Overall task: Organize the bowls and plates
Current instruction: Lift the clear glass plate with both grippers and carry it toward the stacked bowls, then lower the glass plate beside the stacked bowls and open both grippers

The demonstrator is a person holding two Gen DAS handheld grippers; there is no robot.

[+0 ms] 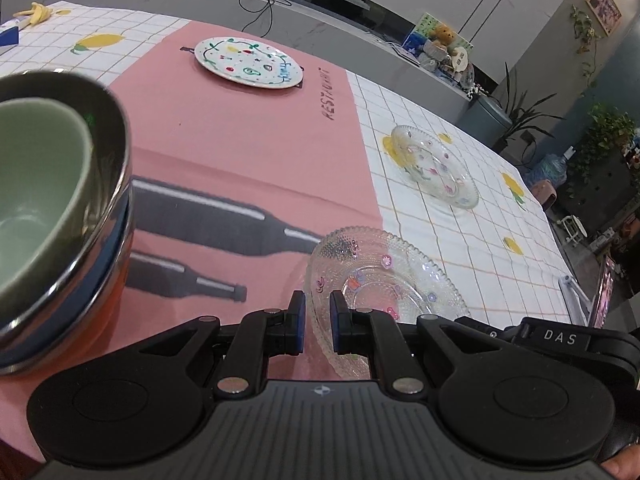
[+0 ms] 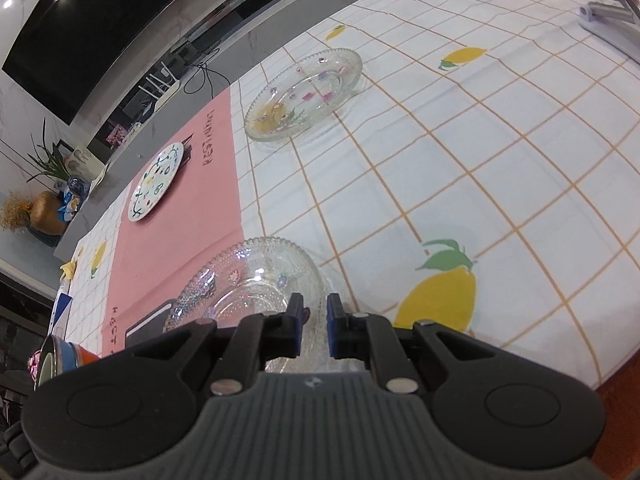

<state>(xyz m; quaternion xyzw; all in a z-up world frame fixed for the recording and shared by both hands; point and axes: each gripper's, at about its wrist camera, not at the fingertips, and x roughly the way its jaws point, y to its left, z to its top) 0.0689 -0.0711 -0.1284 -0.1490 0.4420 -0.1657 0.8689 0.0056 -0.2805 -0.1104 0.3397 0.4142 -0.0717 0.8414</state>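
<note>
Pink cloth [image 1: 248, 148] on surface reads "RESTAURANT"; right gripper [image 2: 314, 330] body reads "DAS". Left gripper [image 1: 317, 326] fingers and right fingers clenched, nothing held, above beaded glass plate [image 1: 384, 276].

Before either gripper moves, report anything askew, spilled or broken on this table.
Nothing spilled or broken. The near glass plate straddles the edge of the pink mat, so it may sit slightly uneven. A banana peel lies on the far corner of the tablecloth.
</note>
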